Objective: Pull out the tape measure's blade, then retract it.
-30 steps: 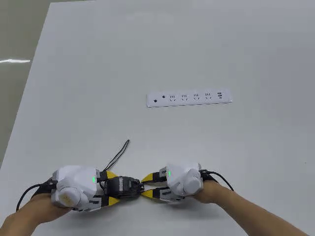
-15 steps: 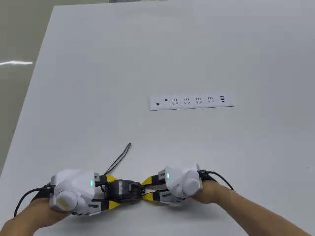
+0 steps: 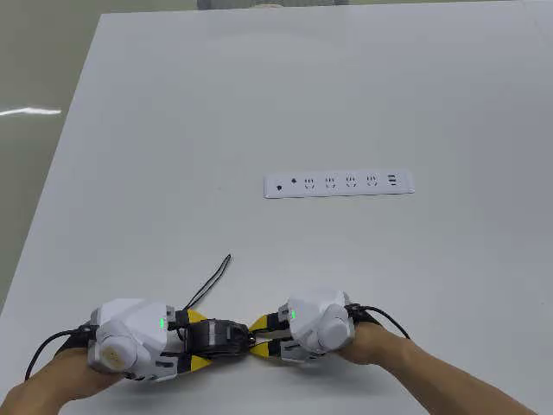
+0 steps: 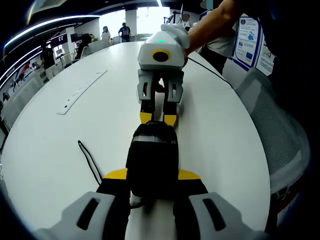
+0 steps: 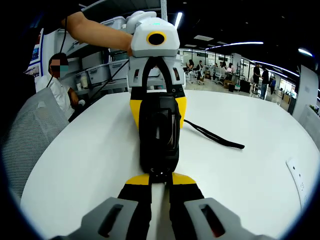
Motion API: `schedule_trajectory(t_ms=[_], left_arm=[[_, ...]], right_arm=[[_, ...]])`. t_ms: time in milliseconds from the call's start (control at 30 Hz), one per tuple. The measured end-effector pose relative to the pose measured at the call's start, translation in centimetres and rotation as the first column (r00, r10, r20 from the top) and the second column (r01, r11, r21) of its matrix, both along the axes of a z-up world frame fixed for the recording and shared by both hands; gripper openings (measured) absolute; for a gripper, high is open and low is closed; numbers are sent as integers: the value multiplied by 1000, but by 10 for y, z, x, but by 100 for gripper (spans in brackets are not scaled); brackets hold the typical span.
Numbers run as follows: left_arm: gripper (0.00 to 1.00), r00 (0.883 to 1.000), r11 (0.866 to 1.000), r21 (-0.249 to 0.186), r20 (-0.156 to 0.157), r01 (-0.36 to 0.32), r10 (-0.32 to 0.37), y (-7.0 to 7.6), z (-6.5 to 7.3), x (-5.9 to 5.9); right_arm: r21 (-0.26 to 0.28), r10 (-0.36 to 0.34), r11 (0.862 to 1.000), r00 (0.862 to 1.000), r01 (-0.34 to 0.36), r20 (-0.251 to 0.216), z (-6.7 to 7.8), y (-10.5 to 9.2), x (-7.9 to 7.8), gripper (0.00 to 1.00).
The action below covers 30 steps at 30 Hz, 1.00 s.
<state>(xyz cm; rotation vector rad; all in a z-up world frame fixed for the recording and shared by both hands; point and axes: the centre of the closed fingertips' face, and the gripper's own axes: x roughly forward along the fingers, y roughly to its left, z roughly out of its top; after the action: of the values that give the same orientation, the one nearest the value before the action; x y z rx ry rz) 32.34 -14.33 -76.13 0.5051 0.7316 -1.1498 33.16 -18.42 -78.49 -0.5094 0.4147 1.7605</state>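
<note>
While left gripper (image 3: 197, 339) and right gripper (image 3: 257, 335) clamp the tape measure (image 3: 223, 333), the white table (image 3: 259, 104) stretches beyond.

At my workbench I count one tape measure (image 3: 220, 335) with one strap (image 3: 210, 278), and two grippers, the left gripper (image 3: 200, 339) and the right gripper (image 3: 257, 335). There is one power strip (image 3: 339, 184), all on one table (image 3: 259, 104).

Nothing can be read. Blue-and-white posters (image 4: 248, 37) well beyond the tape measure (image 4: 151, 155) carry print, but it is too small and blurred to make out.
</note>
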Motion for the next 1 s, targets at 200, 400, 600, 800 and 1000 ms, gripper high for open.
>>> schedule_trajectory(t_ms=[200, 400, 600, 800, 1000], left_arm=[[29, 1000, 1000, 0, -4, -3, 3, 2, 0, 0], [29, 1000, 1000, 1, -5, -5, 5, 3, 0, -1], [29, 1000, 1000, 1, -7, -8, 8, 3, -1, -1], [29, 1000, 1000, 4, -10, -10, 10, 3, -1, -1], [29, 1000, 1000, 5, -12, -11, 11, 3, -1, -1]], right_arm=[[4, 5, 1000, 1000, -5, -4, 1, 0, 0, 11], [4, 6, 1000, 1000, -6, -7, 3, 0, 0, 10], [5, 4, 1000, 1000, -4, -15, 4, 0, 0, 10], [6, -1, 1000, 1000, 1, -28, 5, -1, 0, 10], [0, -5, 1000, 999, 5, -39, 4, -3, 0, 10]])
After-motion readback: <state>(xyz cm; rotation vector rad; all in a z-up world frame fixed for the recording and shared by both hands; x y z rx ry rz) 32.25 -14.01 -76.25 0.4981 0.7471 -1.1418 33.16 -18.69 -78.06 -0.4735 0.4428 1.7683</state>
